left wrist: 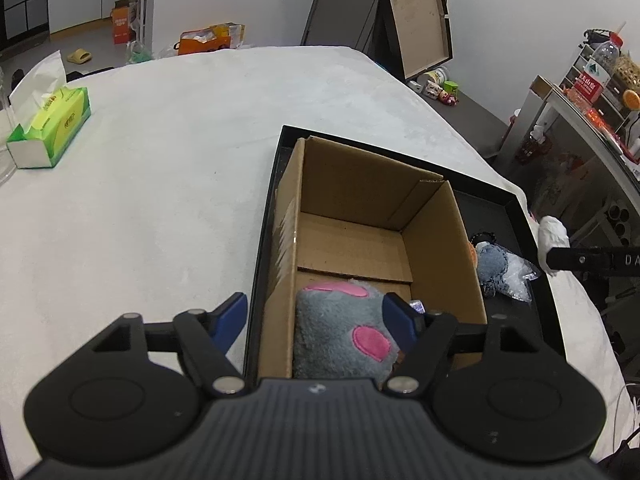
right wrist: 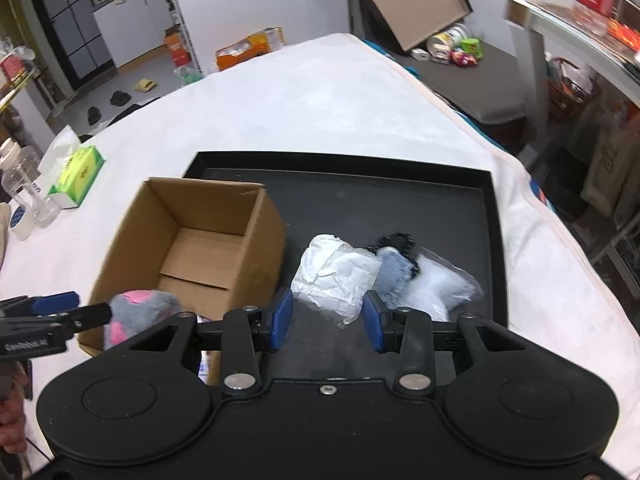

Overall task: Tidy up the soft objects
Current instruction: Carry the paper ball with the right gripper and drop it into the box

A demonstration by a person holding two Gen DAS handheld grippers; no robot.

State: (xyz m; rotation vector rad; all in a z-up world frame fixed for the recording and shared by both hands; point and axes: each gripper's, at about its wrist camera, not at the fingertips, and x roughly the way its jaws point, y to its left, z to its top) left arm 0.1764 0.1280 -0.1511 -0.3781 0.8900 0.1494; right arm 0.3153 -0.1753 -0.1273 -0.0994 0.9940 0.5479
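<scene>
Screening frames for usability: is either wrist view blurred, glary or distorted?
Left wrist: sharp, evenly lit, fisheye bending the black tray. Right wrist: motion smear on the shelf and the grey and pink plush; white cloth nearly blown out.

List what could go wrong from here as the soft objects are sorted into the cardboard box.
1. The right gripper seems to pinch the white crumpled bundle only by its near edge, so it may slip out.
2. The left gripper straddles the cardboard box wall beside the grey-and-pink plush toy; closing or lifting could drag or tip the box.
</scene>
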